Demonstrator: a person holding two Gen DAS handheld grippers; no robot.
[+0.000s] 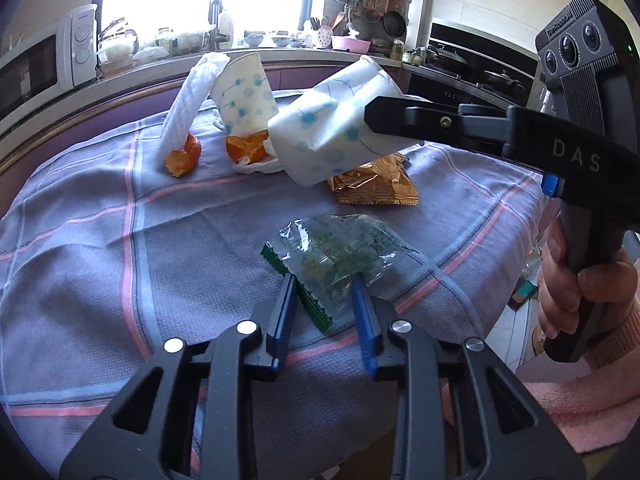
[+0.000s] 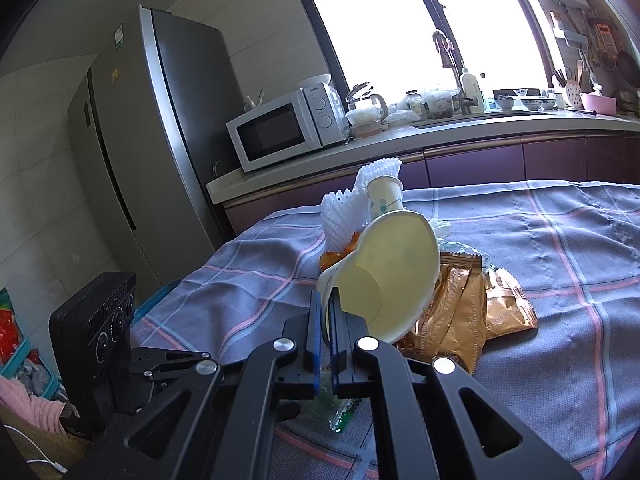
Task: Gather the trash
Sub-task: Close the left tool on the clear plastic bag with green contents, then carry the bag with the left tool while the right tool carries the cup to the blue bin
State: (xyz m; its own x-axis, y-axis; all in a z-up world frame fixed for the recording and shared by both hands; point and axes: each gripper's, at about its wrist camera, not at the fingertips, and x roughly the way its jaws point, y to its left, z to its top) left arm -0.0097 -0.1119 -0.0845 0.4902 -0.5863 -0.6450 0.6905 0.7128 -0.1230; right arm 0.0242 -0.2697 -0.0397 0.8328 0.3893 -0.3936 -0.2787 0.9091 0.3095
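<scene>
1. White microwave [image 2: 286,130] on the desk [image 2: 440,132] at ten o'clock.
2. Steel fridge [image 2: 160,120] to its nine o'clock.
3. Pink bowl [image 2: 598,103] at two o'clock.
4. Checked cloth [image 1: 120,240].
5. Black stove [image 1: 476,68] at one o'clock.

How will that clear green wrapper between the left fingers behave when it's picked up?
The clear green wrapper looks like thin crinkled film, so it will probably flop and sag rather than hold shape. It appears nearly empty, so likely very light. Its glossy surface might slip between the left gripper's open fingers unless pinched firmly.
</scene>
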